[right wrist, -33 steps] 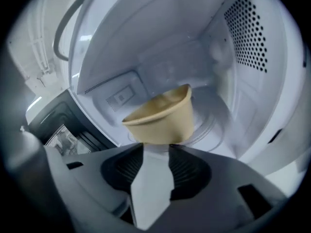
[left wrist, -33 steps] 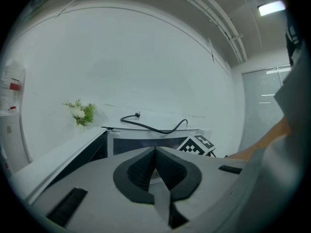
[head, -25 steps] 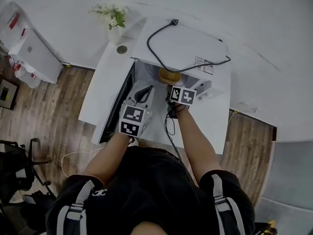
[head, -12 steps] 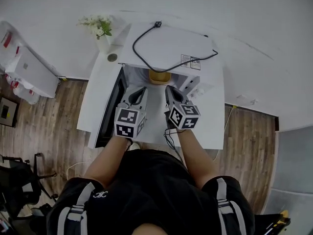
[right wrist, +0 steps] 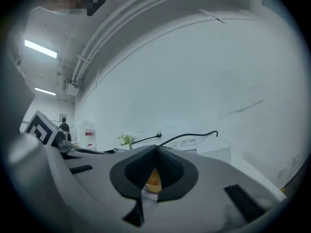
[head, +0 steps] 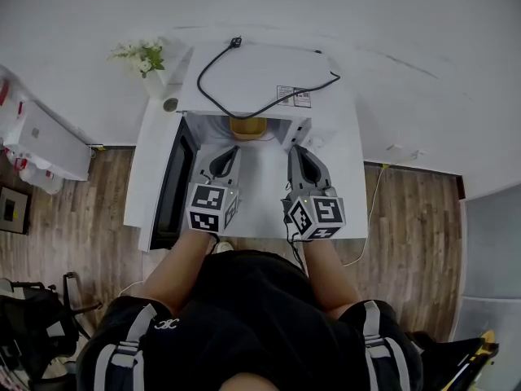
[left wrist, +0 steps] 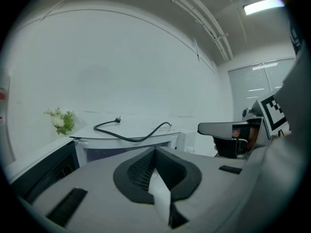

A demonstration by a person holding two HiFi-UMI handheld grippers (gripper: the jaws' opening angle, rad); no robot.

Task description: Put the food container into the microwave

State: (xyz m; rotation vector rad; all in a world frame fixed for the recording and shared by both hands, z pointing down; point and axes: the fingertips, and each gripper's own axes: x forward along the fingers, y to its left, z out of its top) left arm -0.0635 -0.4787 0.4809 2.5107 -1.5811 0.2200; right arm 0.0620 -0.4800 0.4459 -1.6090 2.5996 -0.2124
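The orange food container (head: 247, 127) sits inside the white microwave (head: 260, 76), just behind its open front. In the right gripper view the container (right wrist: 153, 180) shows as an orange patch behind the meeting jaws. My left gripper (head: 229, 150) hovers over the table in front of the cavity's left side, shut and empty. My right gripper (head: 295, 148) hovers before the cavity's right side, also shut on nothing. Both stand apart from the container. In their own views the left gripper (left wrist: 155, 150) and right gripper (right wrist: 156, 150) close to a point.
The microwave's dark door (head: 172, 187) hangs open to the left. A black power cord (head: 213, 96) lies loose on the microwave's top. A vase of flowers (head: 140, 55) stands at the back left of the white table (head: 348, 187). Wooden floor flanks the table.
My right gripper has drawn back out of the microwave's mouth, away from the container. Both grippers have come nearer to me and now sit level, side by side.
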